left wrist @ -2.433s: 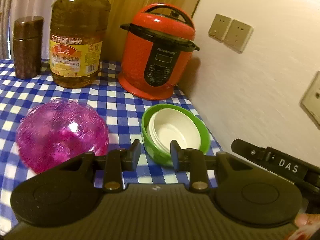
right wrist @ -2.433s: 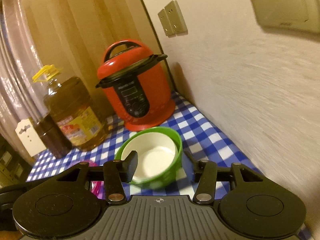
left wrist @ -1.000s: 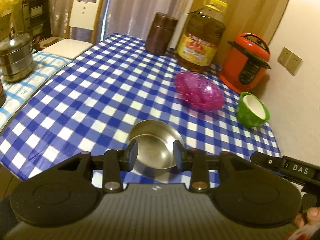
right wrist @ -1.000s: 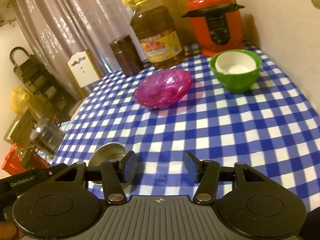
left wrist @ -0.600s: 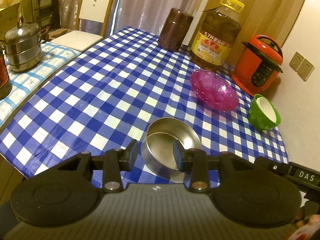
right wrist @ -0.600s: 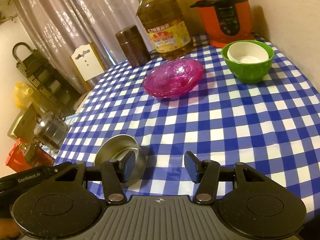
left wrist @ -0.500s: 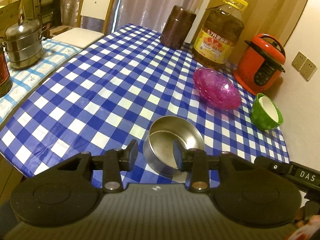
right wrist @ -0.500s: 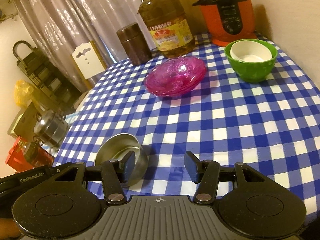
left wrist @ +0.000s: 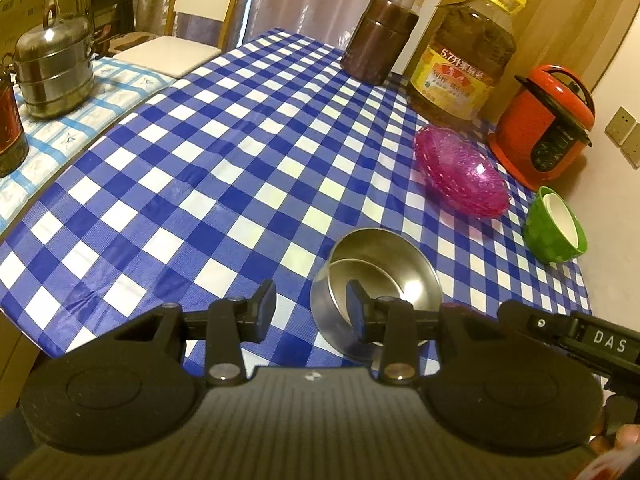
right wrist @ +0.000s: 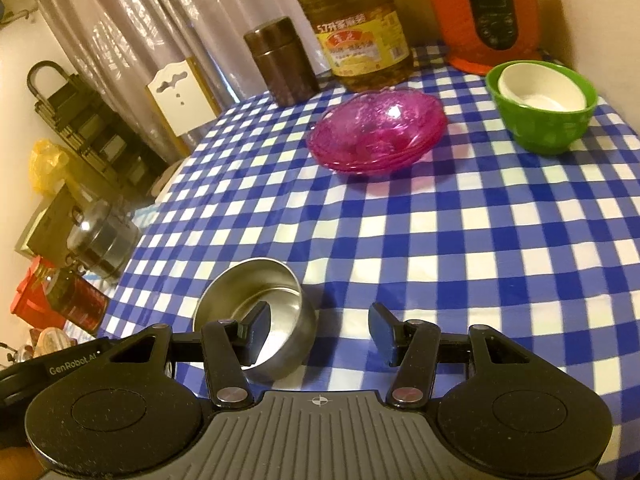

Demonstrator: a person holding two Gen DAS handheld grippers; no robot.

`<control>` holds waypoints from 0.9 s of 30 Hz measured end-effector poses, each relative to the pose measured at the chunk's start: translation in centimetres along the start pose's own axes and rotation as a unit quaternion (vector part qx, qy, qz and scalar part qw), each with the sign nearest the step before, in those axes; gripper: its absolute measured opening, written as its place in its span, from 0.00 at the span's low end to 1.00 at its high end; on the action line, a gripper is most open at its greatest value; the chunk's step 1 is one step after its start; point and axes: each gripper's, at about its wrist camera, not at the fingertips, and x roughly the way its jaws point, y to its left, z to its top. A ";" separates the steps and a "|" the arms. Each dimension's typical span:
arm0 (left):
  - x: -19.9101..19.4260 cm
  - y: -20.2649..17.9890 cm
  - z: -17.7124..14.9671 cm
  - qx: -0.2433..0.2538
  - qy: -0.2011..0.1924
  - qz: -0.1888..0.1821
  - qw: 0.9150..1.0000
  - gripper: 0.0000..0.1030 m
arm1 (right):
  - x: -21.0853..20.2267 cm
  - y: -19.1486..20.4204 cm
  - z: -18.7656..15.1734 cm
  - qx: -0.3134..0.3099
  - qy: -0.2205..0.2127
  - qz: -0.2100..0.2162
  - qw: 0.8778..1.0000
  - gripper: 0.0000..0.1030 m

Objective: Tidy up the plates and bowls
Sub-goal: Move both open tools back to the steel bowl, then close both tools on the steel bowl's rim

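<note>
- Left wrist view: left gripper (left wrist: 311, 309) empty, jaws apart; steel bowl (left wrist: 376, 280) near the table (left wrist: 168, 184) front edge, behind its right finger.
- Right wrist view: right gripper (right wrist: 318, 334) likewise gapes empty; steel bowl (right wrist: 256, 304) behind its left finger, pink bowls (right wrist: 378, 134) and green bowl (right wrist: 544, 110) toward the far edge.

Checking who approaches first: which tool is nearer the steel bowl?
Hard to call. The left tool has one finger overlapping the steel bowl, bowl offset right; the right tool likewise, bowl offset left. Both open.
</note>
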 end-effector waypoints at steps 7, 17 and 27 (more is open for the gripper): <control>1.6 0.4 0.3 -0.010 0.011 -0.003 1.000 0.33 | 2.5 0.6 0.4 -0.003 0.016 0.002 1.000 0.53; 3.6 0.7 0.2 -0.022 0.026 -0.008 0.999 0.33 | 4.9 1.1 0.2 -0.006 0.032 0.012 0.999 0.53; 4.7 0.0 0.1 -0.017 0.032 -0.014 0.999 0.33 | 6.6 0.8 -0.3 -0.001 0.049 0.011 0.999 0.52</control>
